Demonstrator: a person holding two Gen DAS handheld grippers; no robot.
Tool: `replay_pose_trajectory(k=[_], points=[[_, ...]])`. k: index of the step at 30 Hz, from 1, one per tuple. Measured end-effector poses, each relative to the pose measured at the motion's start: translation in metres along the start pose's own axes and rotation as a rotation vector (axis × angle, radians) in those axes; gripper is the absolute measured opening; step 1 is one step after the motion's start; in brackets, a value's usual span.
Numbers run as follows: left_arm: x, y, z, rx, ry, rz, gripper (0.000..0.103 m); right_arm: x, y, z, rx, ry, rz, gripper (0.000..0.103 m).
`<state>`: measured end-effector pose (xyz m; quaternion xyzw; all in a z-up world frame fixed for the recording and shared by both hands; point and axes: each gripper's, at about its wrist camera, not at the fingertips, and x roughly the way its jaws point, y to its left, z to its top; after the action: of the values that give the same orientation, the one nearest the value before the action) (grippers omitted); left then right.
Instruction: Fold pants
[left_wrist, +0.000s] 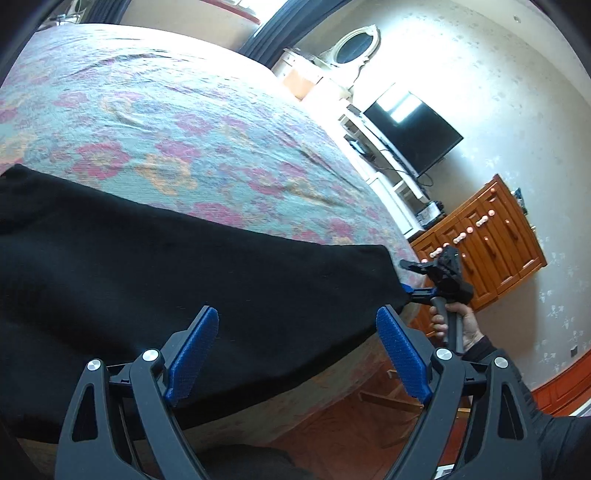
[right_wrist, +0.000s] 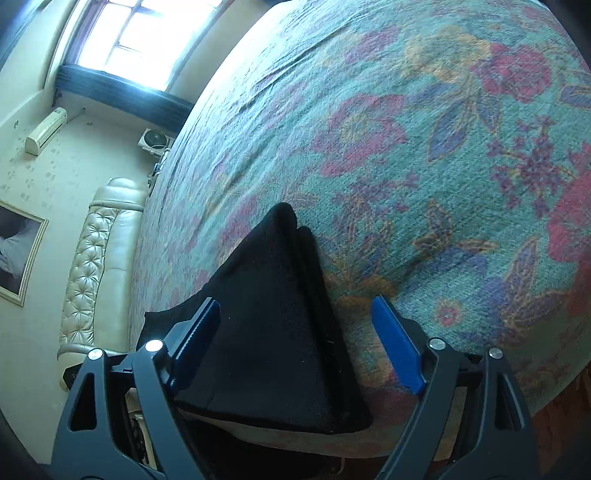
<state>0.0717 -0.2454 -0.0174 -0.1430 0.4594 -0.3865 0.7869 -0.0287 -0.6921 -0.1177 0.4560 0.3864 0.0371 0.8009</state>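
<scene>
1. Currently the pants lie as a long black band across the near part of the bed, one end running off the left of the left wrist view, the other ending at the bed's right near corner.
2. Left gripper: jaws wide, nothing between the pads, hovering over the near edge of the cloth about mid-length. No contact visible.
3. Right gripper: jaws also wide, blue pads clear of the fabric. In the left wrist view it sits at the right end of the pants, held by a hand; whether its tip touches the cloth there I cannot tell.
4. Seen from the right wrist, the pants end shows stacked layers, tapering away toward the far side, lying in the gap between the pads but not pinched.
5. Judgement: both jaws released, so a fold looks just laid and a regrip is likely due.
6. To do it well: bite all layers together at the edge, not only the top one; grip both points at matching distance from the end; lift evenly, carry the end over so edges line up, lower flat before opening.
7. Risk: near edge sits close to the bed's edge, so the cloth could slide off if dragged.
</scene>
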Motion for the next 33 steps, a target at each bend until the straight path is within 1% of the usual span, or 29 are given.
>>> replay_pose_trajectory(k=[2,3,4,5,7,8,9,10,11,12,13,14,15,16,17,19,21,22,23,24,25,27,29,33], points=[[-0.002,0.015,-0.001,0.008,0.017,0.089,0.086,0.006,0.004,-0.004,0.007,0.054,0.08,0.087],[-0.003,0.023,-0.002,0.006,0.023,0.136,0.086,0.01,0.007,-0.006,-0.007,0.084,0.085,0.087],[-0.004,0.034,-0.003,0.0,0.027,0.176,0.086,0.012,0.011,-0.008,-0.038,0.095,0.059,0.087],[-0.004,0.043,-0.002,-0.01,0.029,0.2,0.086,0.013,0.014,-0.007,-0.049,0.097,0.052,0.087],[-0.003,0.066,-0.001,-0.046,0.05,0.248,0.087,0.012,0.011,-0.005,-0.009,0.095,0.075,0.087],[-0.001,0.079,-0.001,-0.074,0.068,0.27,0.087,0.009,0.003,-0.008,-0.001,0.095,0.083,0.082],[0.0,0.093,-0.003,-0.11,0.091,0.278,0.087,0.008,0.001,-0.009,-0.007,0.1,0.069,0.078],[0.001,0.104,-0.004,-0.137,0.097,0.246,0.087,0.007,0.0,-0.009,-0.016,0.105,0.045,0.067],[-0.003,0.111,-0.006,-0.145,0.078,0.201,0.088,0.006,0.0,-0.009,-0.024,0.11,0.021,0.053],[-0.006,0.115,-0.008,-0.145,0.058,0.161,0.089,0.004,-0.003,-0.011,-0.023,0.117,0.006,0.045],[-0.009,0.117,-0.011,-0.145,0.046,0.139,0.09,0.002,-0.008,-0.012,-0.015,0.128,-0.002,0.027],[-0.011,0.117,-0.014,-0.136,0.03,0.128,0.092,0.002,-0.011,-0.013,-0.006,0.141,-0.006,0.023],[-0.011,0.116,-0.017,-0.112,0.017,0.122,0.093,0.001,-0.011,-0.015,-0.007,0.139,-0.005,0.023],[-0.009,0.113,-0.02,-0.071,0.008,0.118,0.098,-0.001,-0.01,-0.016,-0.013,0.134,-0.01,0.023],[-0.006,0.107,-0.024,-0.017,0.009,0.135,0.098,-0.003,-0.01,-0.017,-0.019,0.128,-0.018,0.022],[0.0,0.092,-0.032,0.136,0.042,0.203,0.098,-0.006,-0.004,-0.018,-0.025,0.104,-0.019,0.021],[0.011,0.074,-0.036,0.298,0.111,0.3,0.098,-0.009,0.003,-0.018,-0.021,0.083,-0.026,0.02],[0.015,0.066,-0.037,0.347,0.123,0.348,0.098,-0.011,0.006,-0.018,-0.027,0.073,-0.033,0.019],[0.016,0.059,-0.037,0.375,0.111,0.378,0.098,-0.014,0.01,-0.019,-0.031,0.063,-0.04,0.019],[0.013,0.052,-0.037,0.394,0.083,0.381,0.098,-0.017,0.015,-0.019,-0.033,0.051,-0.038,0.019],[0.009,0.046,-0.037,0.406,0.05,0.356,0.098,-0.02,0.02,-0.019,-0.036,0.041,-0.032,0.019],[0.002,0.039,-0.034,0.401,0.018,0.302,0.098,-0.027,0.034,-0.019,-0.048,0.02,-0.034,0.018],[0.0,0.037,-0.029,0.372,0.03,0.265,0.098,-0.034,0.051,-0.019,-0.07,0.004,-0.034,0.018],[0.002,0.044,-0.029,0.319,0.062,0.236,0.098,-0.049,0.094,-0.017,-0.123,-0.031,0.006,0.013]])
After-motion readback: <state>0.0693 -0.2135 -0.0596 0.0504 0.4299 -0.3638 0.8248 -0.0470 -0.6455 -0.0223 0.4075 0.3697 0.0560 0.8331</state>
